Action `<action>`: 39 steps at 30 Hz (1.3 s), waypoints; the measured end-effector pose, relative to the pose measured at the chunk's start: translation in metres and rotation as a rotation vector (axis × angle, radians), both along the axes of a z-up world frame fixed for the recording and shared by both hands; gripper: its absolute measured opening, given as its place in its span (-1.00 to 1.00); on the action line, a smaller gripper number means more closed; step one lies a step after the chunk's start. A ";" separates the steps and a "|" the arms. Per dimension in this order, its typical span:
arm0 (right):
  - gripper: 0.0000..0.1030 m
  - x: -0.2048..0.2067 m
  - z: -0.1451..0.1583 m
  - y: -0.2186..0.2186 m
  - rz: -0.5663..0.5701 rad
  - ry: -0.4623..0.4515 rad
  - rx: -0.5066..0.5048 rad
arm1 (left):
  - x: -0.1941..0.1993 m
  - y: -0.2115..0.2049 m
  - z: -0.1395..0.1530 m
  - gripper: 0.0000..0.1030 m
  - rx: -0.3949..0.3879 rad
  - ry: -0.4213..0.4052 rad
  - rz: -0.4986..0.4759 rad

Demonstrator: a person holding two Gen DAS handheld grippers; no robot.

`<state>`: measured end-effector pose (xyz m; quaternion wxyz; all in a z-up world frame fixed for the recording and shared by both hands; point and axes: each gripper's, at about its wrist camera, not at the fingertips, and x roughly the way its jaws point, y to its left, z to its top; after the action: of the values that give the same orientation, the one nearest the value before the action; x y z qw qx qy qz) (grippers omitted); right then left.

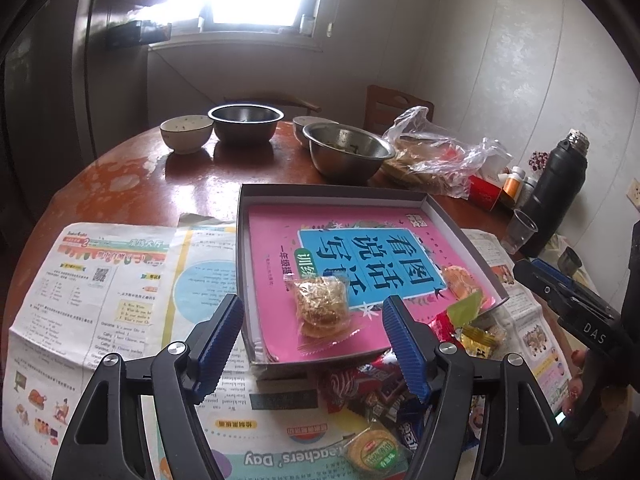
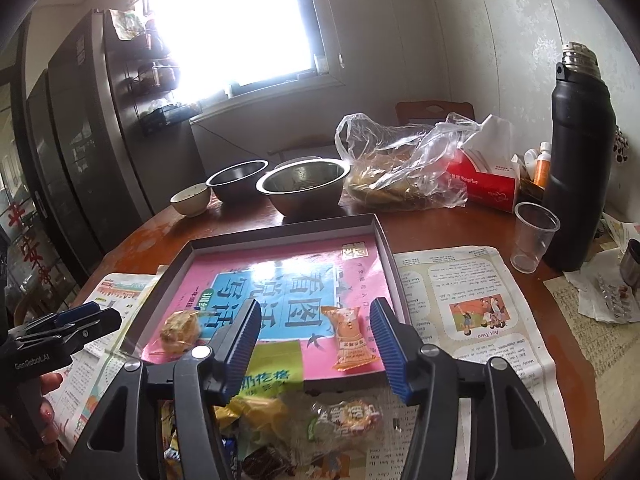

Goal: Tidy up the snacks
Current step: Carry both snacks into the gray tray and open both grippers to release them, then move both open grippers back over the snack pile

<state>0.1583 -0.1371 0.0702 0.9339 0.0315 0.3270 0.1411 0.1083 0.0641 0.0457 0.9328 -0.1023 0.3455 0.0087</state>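
A shallow grey tray (image 1: 332, 191) (image 2: 280, 235) holds a pink book. On the book lie a clear-wrapped golden snack (image 1: 320, 307) (image 2: 180, 327) and an orange-wrapped snack (image 1: 460, 283) (image 2: 349, 340). My left gripper (image 1: 312, 322) (image 2: 100, 318) hovers open over the tray's near edge, its blue pads framing the golden snack without touching it. My right gripper (image 2: 314, 342) (image 1: 532, 270) is open above the orange snack, and nothing is pressed between its pads. A pile of loose wrapped snacks (image 1: 376, 400) (image 2: 304, 420) lies on newspaper in front of the tray, with a green packet (image 2: 272, 372) on its edge.
Newspaper sheets (image 1: 100, 280) (image 2: 472, 312) cover the round wooden table. Behind the tray stand two steel bowls (image 1: 346, 152) (image 2: 304, 184), a ceramic bowl (image 1: 186, 132), a plastic bag of food (image 2: 400, 160) and a red tissue box (image 2: 484, 180). A clear cup (image 2: 534, 236) and black thermos (image 2: 576, 152) stand at right.
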 end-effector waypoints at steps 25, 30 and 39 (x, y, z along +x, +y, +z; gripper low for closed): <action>0.19 -0.051 -0.005 -0.002 0.050 0.014 -0.014 | -0.040 -0.014 -0.005 0.44 0.033 0.043 -0.034; 0.19 -0.060 -0.012 -0.006 0.049 0.037 -0.012 | -0.045 -0.023 -0.016 0.44 0.049 0.077 -0.064; 0.19 -0.071 -0.025 -0.006 0.061 0.072 -0.031 | -0.050 -0.028 -0.041 0.44 0.051 0.155 -0.086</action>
<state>0.0873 -0.1431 0.0452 0.9171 0.0122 0.3634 0.1632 0.0584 0.0362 0.0052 0.9050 -0.0628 0.4204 -0.0145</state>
